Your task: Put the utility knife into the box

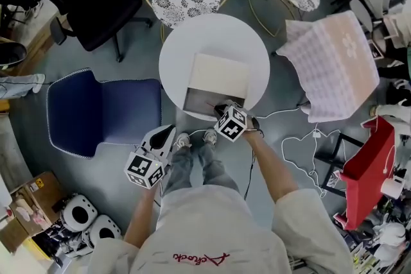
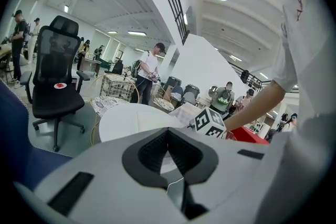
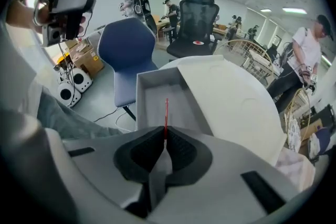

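Right gripper (image 3: 166, 137) over the open box (image 3: 152, 98), fingers pinched on the utility knife (image 3: 166, 110).
We hold the knife edge-on above the box interior, judged ready for lowering; left gripper (image 2: 168, 145) hangs back from the tabletop (image 1: 176, 54), fingers closed, empty.

open-topped box (image 1: 204, 101) at near edge of round table (image 1: 192, 42), lid (image 1: 218, 76) flat behind, blue chair (image 1: 103, 113) well off left

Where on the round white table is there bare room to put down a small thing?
Bare: the far half of the table, between the box lid and the wire chairs, plus narrow strips either side of the box. Crowded: the near edge, where the right gripper holds the utility knife over the box.
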The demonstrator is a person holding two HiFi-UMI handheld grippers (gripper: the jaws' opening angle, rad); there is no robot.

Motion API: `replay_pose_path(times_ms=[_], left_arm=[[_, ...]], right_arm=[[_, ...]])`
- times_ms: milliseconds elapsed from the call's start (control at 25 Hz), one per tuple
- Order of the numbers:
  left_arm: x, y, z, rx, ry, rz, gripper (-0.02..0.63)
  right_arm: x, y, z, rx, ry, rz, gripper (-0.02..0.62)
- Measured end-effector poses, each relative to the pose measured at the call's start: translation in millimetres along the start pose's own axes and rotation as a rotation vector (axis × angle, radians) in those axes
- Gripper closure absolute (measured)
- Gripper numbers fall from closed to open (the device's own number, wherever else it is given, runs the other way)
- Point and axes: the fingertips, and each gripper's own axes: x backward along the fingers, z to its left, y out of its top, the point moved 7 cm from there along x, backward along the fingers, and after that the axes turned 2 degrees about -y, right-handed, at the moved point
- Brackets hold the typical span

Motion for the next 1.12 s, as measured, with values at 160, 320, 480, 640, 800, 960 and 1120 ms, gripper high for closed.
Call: replay_pose_path(times_ms=[160,320,480,640,800,960,1120], left_arm=[[7,-4,2,0.013,0.025,0.002,0.597],[12,-6,5,0.016,0.039,0.002,0.596],[15,-8,4,0.022,0.052,0.002,0.596],[14,-10,1,0.026,0.054,0.005,0.595],[18,-10,1,0.020,0.062,0.011,0.597],[19,-10,2,0.025,0.069,0.004,0.595],[20,-10,2,0.022,0.068,0.007,0.595]], right_arm=[[-13,0,-2,0.040,0.012,0.045,0.569],[-25,-3,0,0.099,0.000,0.077,0.569],[-31,-5,-1,0.117,-0.015,0.092,0.569],[-36,-8,-6,0.126,-0.027,0.104,0.569],[-41,-8,-8,0.092,-0.024,0.099,0.569],[-41,-6,-10,0.092,-0.014,0.091,0.568],[-43,-6,-9,0.074,0.007,0.092,0.568]])
